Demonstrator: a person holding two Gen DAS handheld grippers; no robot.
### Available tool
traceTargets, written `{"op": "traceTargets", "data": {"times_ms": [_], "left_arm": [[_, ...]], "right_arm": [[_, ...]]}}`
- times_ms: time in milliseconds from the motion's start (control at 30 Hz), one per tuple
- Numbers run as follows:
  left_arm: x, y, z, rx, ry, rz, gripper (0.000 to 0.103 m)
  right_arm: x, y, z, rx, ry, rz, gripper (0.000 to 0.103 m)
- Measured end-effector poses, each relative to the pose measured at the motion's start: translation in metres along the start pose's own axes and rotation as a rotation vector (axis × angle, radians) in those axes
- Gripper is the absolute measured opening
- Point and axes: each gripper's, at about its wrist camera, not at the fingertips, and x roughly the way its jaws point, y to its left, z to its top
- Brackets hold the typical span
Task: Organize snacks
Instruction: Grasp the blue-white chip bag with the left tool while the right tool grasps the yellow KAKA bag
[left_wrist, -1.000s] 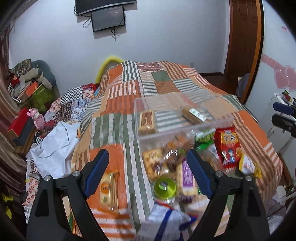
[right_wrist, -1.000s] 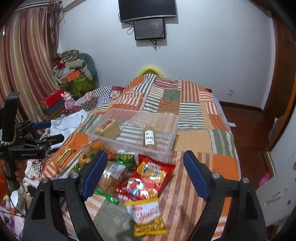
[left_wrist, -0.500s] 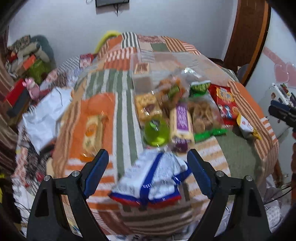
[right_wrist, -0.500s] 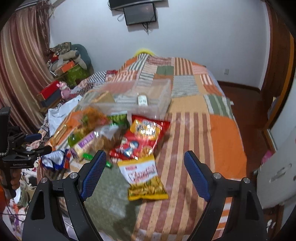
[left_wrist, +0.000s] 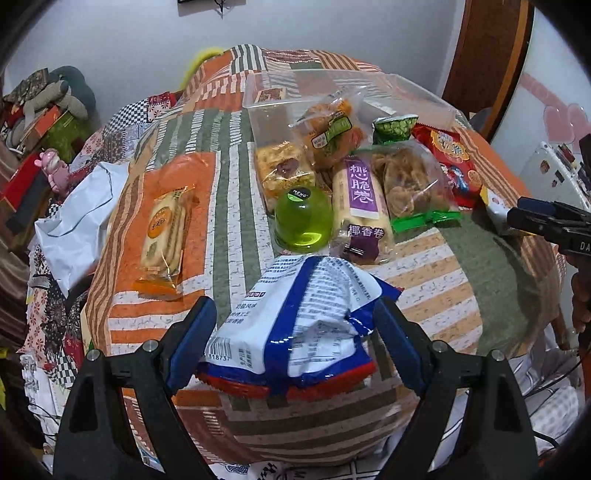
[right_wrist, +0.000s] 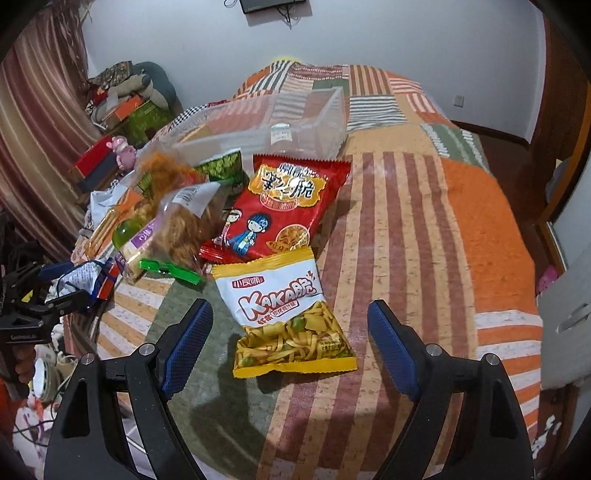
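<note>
Two tongs point steeply down at a bed (right_wrist: 461, 229) with a patchwork quilt. The left tongs (left_wrist: 291, 328) stand wide open, their blue pads on either side of a white-and-blue snack bag (left_wrist: 295, 314) without pressing it. The right tongs (right_wrist: 290, 332) gape equally wide over a white-and-yellow chips bag (right_wrist: 288, 317), also ungripped. From that bag, a red snack bag (right_wrist: 284, 206) lies at 12 o'clock, touching it. A clear plastic bin (right_wrist: 295, 122) sits further up the bed, with a few packets inside. In the left view, a green jelly cup (left_wrist: 303, 218) sits just beyond the blue bag, at 12 o'clock. White walls, a striped curtain (right_wrist: 33, 122) and a wooden door (left_wrist: 484, 55) surround the bed.
</note>
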Motion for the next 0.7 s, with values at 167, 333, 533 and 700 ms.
{"op": "traceTargets", "data": {"times_ms": [167, 333, 533, 700], "left_arm": [[0.008, 0.005, -0.003, -0.039, 0.018, -0.018, 0.093], [0.01, 0.007, -0.006, -0.052, 0.018, -0.034, 0.095], [0.015, -0.006, -0.009, -0.002, 0.058, -0.058, 0.096], [0.025, 0.002, -0.009, -0.064, 0.075, -0.074, 0.096]], "right_arm": [[0.01, -0.001, 0.001, 0.018, 0.023, 0.024, 0.084], [0.016, 0.001, 0.0, 0.011, 0.032, 0.032, 0.084], [0.019, 0.011, -0.003, -0.063, 0.038, -0.024, 0.064], [0.017, 0.007, -0.002, -0.05, 0.031, 0.0, 0.053]]}}
